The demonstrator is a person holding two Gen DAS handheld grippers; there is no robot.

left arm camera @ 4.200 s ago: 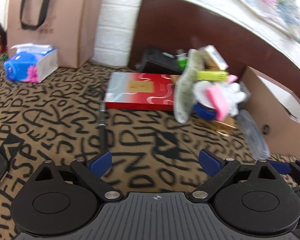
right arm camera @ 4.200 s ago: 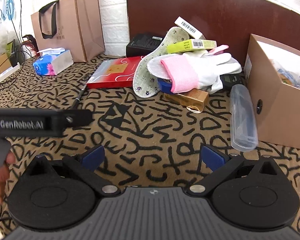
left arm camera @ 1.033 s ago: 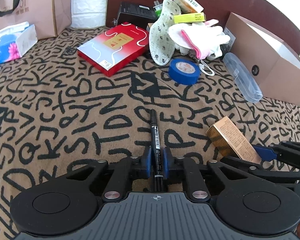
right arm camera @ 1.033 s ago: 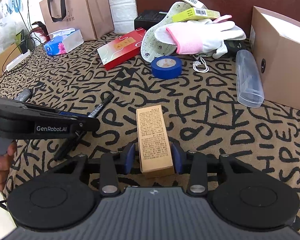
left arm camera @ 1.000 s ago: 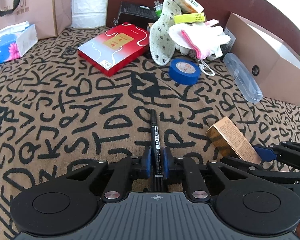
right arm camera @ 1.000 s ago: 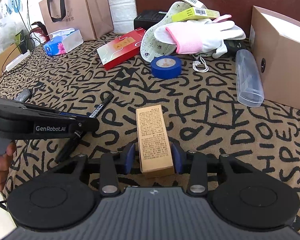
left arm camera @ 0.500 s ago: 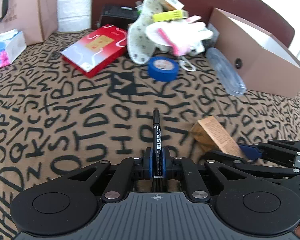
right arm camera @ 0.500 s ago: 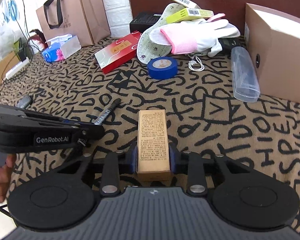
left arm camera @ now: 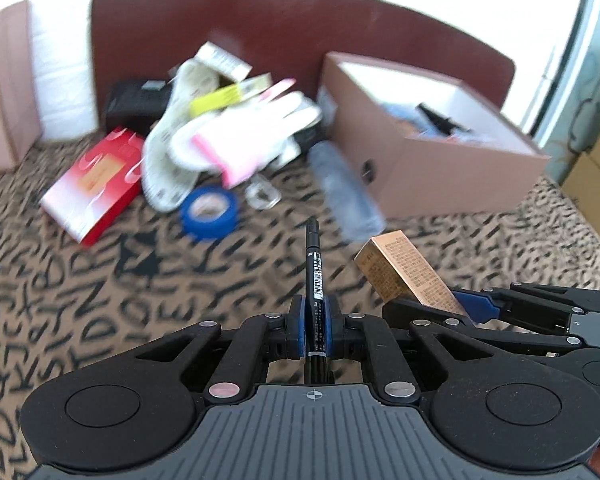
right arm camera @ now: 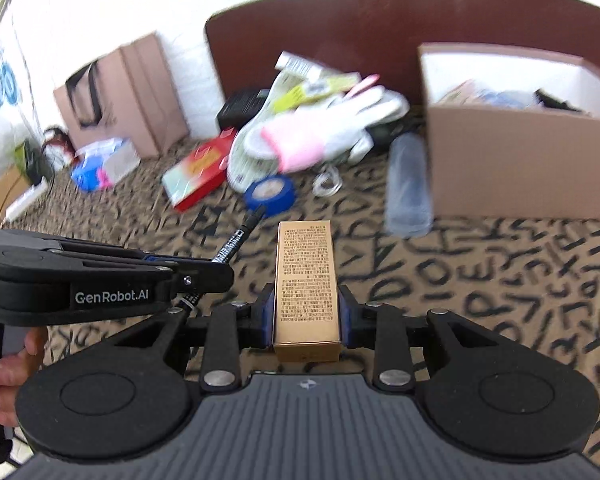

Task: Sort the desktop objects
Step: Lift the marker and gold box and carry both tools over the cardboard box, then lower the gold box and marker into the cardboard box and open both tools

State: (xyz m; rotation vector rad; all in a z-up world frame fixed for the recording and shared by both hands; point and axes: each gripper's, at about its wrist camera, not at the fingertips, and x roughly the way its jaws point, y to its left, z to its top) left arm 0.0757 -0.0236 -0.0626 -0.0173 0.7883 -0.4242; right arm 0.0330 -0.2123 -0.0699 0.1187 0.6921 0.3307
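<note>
- Gold-coloured cardboard, printed with fine dark text, makes up the slim rectangular carton (right arm camera: pixel 307 288) seen clamped between the fingers of the right gripper (right arm camera: pixel 306 312); its long axis runs straight out along the fingers, and it is held clear of the letter-patterned worktop (right arm camera: pixel 500 280).
- A thin black marker pen with a barcode label (left arm camera: pixel 314 280) is pinched in the tightly closed fingers of the left gripper (left arm camera: pixel 315 326), its capped tip pointing forward and away.
- An open brown cardboard box with a white lining (left arm camera: pixel 432 144) is seen ahead and to the right of both loads, already holding a few blurred items; it is judged the likely destination.
- The right hand, with the carton, is judged the nearer to that box; from the left wrist view the box lies well to the right of the pen's tip.
- Left on the worktop are a blue roll of tape (left arm camera: pixel 209 212), a white-and-pink glove (left arm camera: pixel 244 140), a flat red box (left arm camera: pixel 96 180) and a clear plastic case (left arm camera: pixel 344 192), the case just beside the cardboard box.
</note>
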